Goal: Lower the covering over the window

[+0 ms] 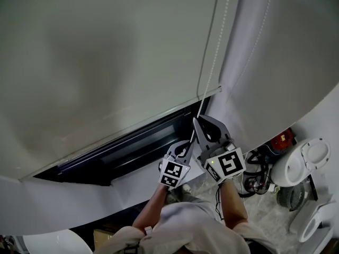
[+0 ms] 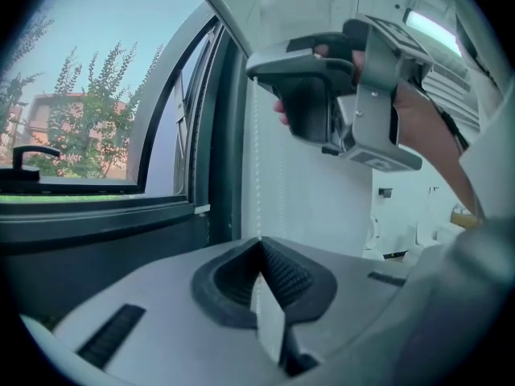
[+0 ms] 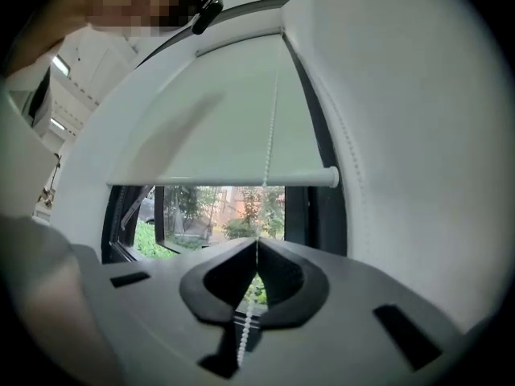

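Jaws of right gripper (image 3: 257,246) are pressing fully together on bead chain (image 3: 269,135), chain passing thru the seam and hanging out below. Jaws of left gripper (image 2: 259,244) are sitting closed too, no gap, w/ the chain running straight down into their tip, so it's looking clamped there as well. In head view right gripper is sitting just above and beside left one, both pointing up at the window corner, right one's marker cube (image 1: 230,164) facing the cam. Hand (image 2: 418,115) is wrapping right gripper's handle in left gripper view. Chain is running up along right edge of roller blind (image 3: 209,111). Blind is hanging partway down: btm bar (image 3: 225,177) is sitting above the sill, leaving a strip of window (image 3: 217,211) uncovered underneath, trees and a bldg showing thru it. White wall (image 3: 402,135) is curving away right of dark frame (image 3: 326,215).
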`<state>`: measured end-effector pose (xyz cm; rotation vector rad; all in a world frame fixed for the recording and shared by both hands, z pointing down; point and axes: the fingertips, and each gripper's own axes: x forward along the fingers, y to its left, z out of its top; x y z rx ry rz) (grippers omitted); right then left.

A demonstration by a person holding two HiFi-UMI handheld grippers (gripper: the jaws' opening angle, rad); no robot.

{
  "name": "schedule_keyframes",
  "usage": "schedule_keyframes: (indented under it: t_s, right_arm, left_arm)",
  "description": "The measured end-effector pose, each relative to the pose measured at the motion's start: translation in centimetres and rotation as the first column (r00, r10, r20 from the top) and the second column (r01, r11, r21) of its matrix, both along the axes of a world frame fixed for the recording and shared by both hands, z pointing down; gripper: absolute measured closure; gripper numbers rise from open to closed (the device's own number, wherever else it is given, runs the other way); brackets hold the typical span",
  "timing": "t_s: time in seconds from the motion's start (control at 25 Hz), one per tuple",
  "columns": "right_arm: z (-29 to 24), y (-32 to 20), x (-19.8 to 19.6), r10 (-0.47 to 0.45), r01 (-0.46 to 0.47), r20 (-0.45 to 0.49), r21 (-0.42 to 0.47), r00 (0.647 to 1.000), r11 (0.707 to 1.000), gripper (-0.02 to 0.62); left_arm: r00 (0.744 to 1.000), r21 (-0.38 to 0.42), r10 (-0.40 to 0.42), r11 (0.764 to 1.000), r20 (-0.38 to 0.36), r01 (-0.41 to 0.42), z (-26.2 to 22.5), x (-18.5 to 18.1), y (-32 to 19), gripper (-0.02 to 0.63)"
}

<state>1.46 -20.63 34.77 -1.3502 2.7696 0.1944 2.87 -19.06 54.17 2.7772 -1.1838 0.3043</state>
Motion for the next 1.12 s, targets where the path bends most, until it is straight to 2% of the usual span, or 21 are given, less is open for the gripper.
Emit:
schedule_keyframes:
  t_s: [0.08, 0.2, 0.56, 0.8, 1.12]
  right_arm:
    - [0.2, -0.2, -0.3, -0.002, 0.002, 0.037, -0.003, 0.999, 1.000, 0.600]
    - [1.6, -1.0, -0.8, -0.008, 0.009, 0.038, -0.034, 0.999, 0.999, 0.600]
    - [6.8, -3.1, -1.5, 0.002, 0.002, 0.029, -0.144, 1.000, 0.990, 0.600]
    - [8.6, -3.4, -1.9, 0.000, 0.005, 0.041, -0.142, 0.999, 0.990, 0.600]
    - [11.6, -3.7, -1.7, 0.003, 0.003, 0.028, -0.207, 1.000, 0.978, 0.600]
  left_arm:
    - [1.000, -0.007, -0.001, 1.000, 0.012, 0.001, 0.1, 0.0, -0.1, 0.592]
    - [0.999, -0.037, 0.000, 0.999, 0.047, 0.002, 1.4, -0.2, -0.3, 0.592]
    - [0.996, -0.145, 0.006, 0.989, 0.084, 0.007, 6.2, -1.0, -0.4, 0.592]
    - [0.998, -0.141, -0.005, 0.990, 0.067, 0.014, 8.0, -1.6, -1.0, 0.592]
    - [0.995, -0.179, 0.008, 0.984, 0.098, 0.009, 11.1, -1.5, -0.8, 0.592]
